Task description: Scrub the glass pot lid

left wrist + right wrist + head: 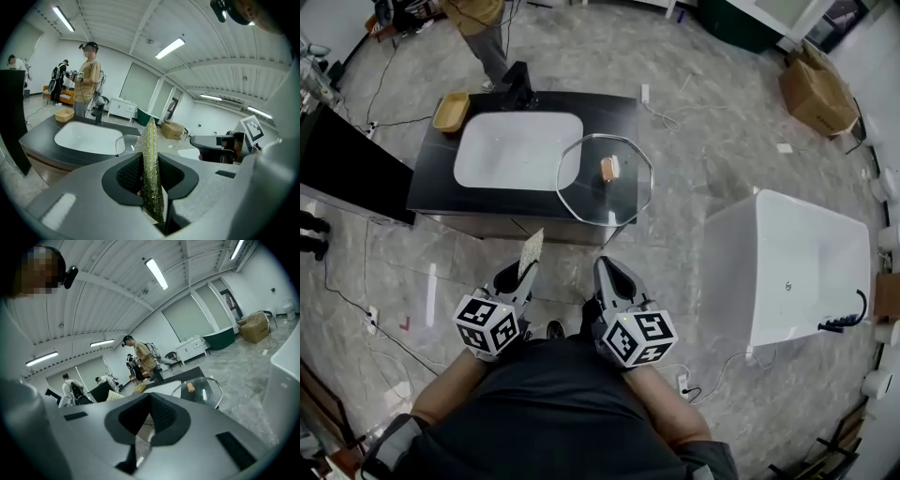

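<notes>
One scouring pad [532,248] was clenched in the left gripper [525,274], the right gripper [606,268] closed on nothing, and the glass lid [581,192] sat at the counter's [431,180] right end beside the sink [517,148], probably stiff, slick, breakable, best held by its knob [608,169].

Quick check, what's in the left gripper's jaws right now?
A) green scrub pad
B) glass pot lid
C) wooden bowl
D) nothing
A: in the left gripper view, the left gripper has its jaws shut on a thin green scrub pad standing on edge, while the glass pot lid lies apart on the dark counter.
</notes>
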{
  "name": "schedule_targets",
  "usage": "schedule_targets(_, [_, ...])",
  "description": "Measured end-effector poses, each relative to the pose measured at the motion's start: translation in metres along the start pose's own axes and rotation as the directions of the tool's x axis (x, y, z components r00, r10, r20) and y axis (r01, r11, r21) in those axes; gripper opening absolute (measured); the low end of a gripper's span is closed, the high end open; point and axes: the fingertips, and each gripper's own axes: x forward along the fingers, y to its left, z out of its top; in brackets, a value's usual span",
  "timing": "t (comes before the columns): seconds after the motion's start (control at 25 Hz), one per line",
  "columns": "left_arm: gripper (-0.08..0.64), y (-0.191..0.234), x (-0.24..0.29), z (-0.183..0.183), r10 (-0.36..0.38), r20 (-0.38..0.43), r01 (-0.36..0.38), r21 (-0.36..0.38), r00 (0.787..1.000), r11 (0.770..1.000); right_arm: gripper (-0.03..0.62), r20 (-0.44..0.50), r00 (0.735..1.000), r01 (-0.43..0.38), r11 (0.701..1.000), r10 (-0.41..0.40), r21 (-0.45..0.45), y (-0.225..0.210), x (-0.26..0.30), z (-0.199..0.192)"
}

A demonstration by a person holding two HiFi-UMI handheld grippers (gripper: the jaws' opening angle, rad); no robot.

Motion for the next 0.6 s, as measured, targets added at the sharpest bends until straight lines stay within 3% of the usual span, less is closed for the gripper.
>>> schedule_targets(0.24, [0.075,0.0,0.047,0.054,0.068,0.029,-0.07,0.063,0.997,0.996,0.006,0.009,0.998,-0.059,0.998,0.059,0.029,-0.041,0.046,0.051])
schedule_targets(0.4, [0.075,0.0,0.08,0.075,0.098,0.025,-0.1,0.065,0.995,0.993,0.006,-0.009,0.996,-0.093,0.993,0.094,0.068,-0.068,0.072,0.071])
schedule_targets(0.6, [0.075,0.0,0.116,0.093,0.112,0.024,-0.113,0.043,0.993,0.993,0.006,-0.022,0.996,-0.08,0.994,0.082,0.074,-0.106,0.091,0.091])
